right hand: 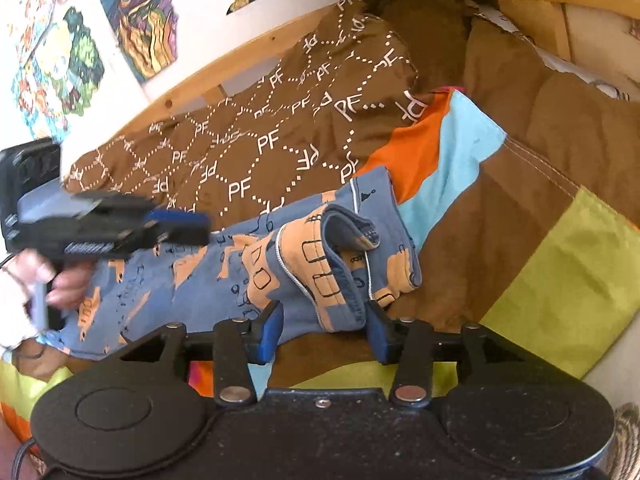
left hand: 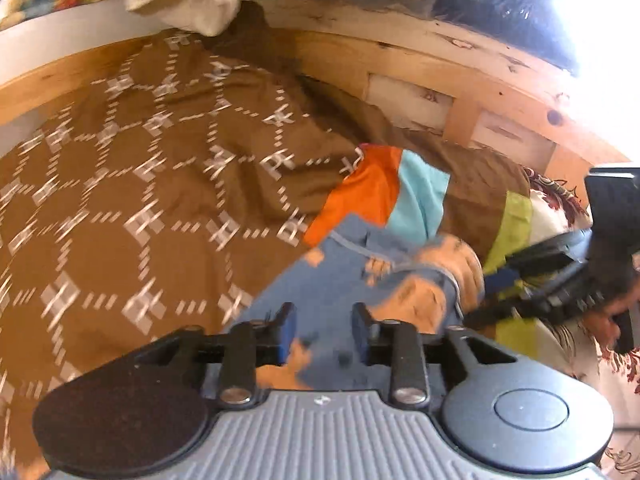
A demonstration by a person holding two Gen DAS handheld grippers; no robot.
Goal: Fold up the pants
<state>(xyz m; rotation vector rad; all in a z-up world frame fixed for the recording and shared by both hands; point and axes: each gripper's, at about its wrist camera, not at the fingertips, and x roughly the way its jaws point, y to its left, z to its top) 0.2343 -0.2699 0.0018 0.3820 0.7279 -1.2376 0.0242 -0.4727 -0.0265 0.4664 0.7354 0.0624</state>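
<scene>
Two risks stood out in the left wrist view: the left tool (left hand: 325,330), jaws apart and holding nothing, hung over the small blue cotton pants with orange vehicle prints (left hand: 340,276), and a careless pinch could catch the brown patterned bedspread (left hand: 140,160) beneath.

From the right wrist view, the pants (right hand: 224,276) lay on the bed, bunched waistband nearest the right tool (right hand: 326,330), whose wide-open jaws straddled it; gripping one layer would skew the fold.
</scene>
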